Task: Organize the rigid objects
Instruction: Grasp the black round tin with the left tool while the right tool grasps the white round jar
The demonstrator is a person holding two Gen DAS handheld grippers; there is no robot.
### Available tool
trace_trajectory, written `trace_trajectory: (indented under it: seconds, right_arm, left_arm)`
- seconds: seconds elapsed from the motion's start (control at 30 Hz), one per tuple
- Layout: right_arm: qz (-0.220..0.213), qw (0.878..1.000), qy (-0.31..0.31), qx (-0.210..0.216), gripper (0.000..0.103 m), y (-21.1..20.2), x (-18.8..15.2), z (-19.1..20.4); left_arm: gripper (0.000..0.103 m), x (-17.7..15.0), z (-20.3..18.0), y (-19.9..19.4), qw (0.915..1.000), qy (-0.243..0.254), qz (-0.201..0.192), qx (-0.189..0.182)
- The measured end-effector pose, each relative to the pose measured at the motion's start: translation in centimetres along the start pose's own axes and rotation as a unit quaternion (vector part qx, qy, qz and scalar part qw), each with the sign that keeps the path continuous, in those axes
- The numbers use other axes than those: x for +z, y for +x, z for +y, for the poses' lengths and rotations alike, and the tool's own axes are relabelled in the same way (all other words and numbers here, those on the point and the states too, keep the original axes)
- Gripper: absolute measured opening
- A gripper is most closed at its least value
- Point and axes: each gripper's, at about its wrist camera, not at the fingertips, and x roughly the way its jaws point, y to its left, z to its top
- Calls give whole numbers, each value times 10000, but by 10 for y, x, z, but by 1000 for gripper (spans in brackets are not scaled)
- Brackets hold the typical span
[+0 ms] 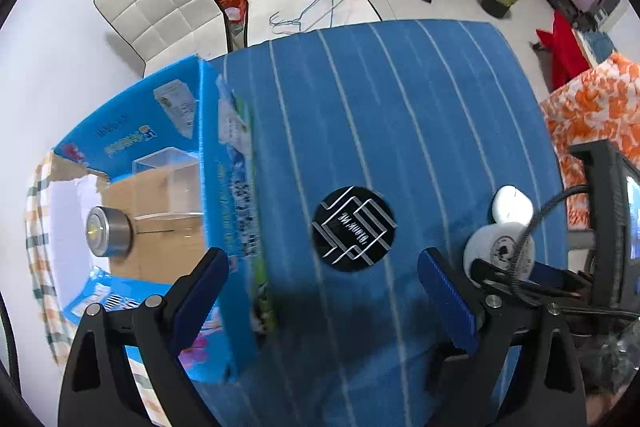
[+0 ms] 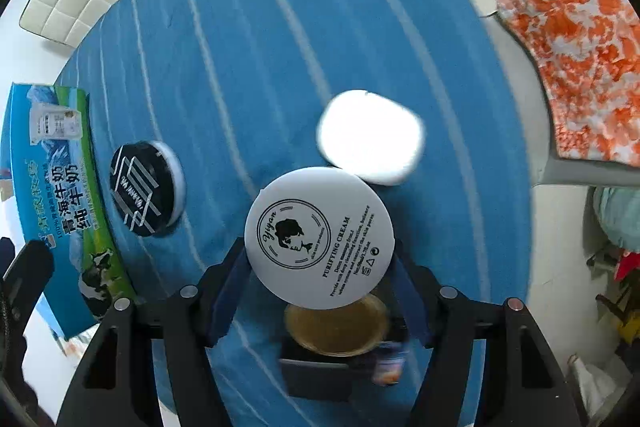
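- Milk carton box, open top, at left gripper's left finger; metal cylinder and clear plastic box inside.
- Left gripper wide apart, empty, above blue striped cloth.
- Black round tin just ahead between its fingers.
- Right gripper clamped on white cream jar.
- White oval case just ahead, touching jar.

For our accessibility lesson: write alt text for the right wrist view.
The right hand-held gripper clamps a white round cream jar above a blue striped tablecloth. A black round tin and a white case lie nearby.
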Motion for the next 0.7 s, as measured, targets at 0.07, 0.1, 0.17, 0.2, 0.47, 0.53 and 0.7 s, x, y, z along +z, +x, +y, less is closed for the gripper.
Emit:
trace_trajectory:
  seconds: [0.07, 0.1, 0.17, 0.2, 0.47, 0.53, 0.7]
  right_arm:
    - [-64, 9999, -41, -75, 69, -7, 3, -4]
    - [-113, 9999, -46, -95, 69, -12, 6, -10]
    - [-170, 9998, -52, -121, 69, -18, 11, -17]
    - [-211, 9997, 0, -118, 69, -22, 14, -22]
    - [-393, 9992, 50, -34, 68, -40, 42, -21]
    - [-424, 9991, 21, 6, 67, -42, 45, -15]
    - [-574, 9983, -114, 76, 62, -45, 55, 6]
  left_arm:
    - [97, 0, -2, 5, 9998, -85, 19, -153]
    - [97, 0, -2, 9, 9996, -152, 76, -219]
    - [97, 1, -3, 22, 9987, -265, 242, -356]
    - [97, 2, -3, 27, 9982, -318, 312, -411]
    - [97, 19, -19, 79, 9946, -429, 911, -269]
    - [97, 22, -19, 92, 9928, -517, 1049, -273]
    - [97, 28, -11, 128, 9858, -703, 1488, -333]
